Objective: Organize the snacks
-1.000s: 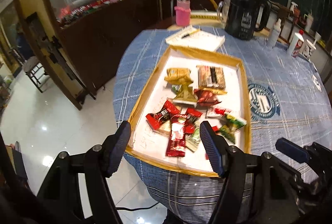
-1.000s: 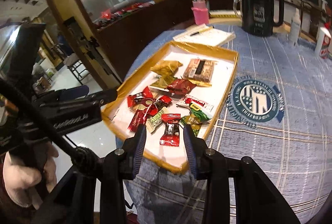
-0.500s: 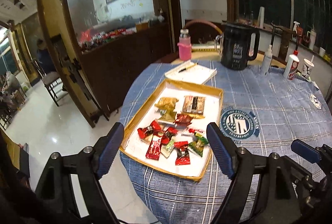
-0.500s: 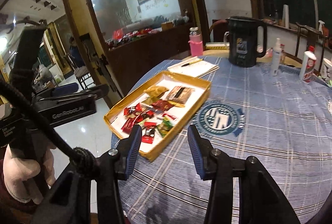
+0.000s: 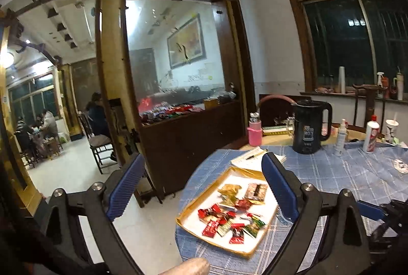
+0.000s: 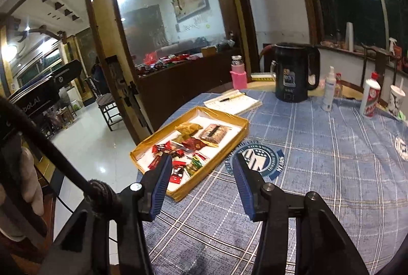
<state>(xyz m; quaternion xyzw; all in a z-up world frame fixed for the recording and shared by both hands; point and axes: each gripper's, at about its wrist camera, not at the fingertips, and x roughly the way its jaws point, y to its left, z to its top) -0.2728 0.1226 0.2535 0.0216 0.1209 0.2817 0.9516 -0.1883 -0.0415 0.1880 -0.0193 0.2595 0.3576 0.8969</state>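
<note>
**Both grippers off the table, snacks in the gold tray**

Well back from the round table's near rim, the left gripper [image 5: 201,185] hangs with its blue-padded jaws spread wide and opening further, nothing between them. The right gripper [image 6: 201,175] stands above the blue checked tablecloth [image 6: 318,147], jaws moderately apart and opening, also bare. Open cloth spreads to the right of the shallow gold-rimmed white tray [image 6: 230,141], which sits close to the table's left edge, beyond which the pale tiled floor [image 5: 76,173] falls away. Inside the tray lie the small wrapped snacks [image 6: 190,145]: red, green and gold packets heaped loosely toward the near end, a brown block at the far end. A white notepad [image 6: 237,103] lies just behind the tray, a black kettle [image 6: 293,71] farther back.
</note>
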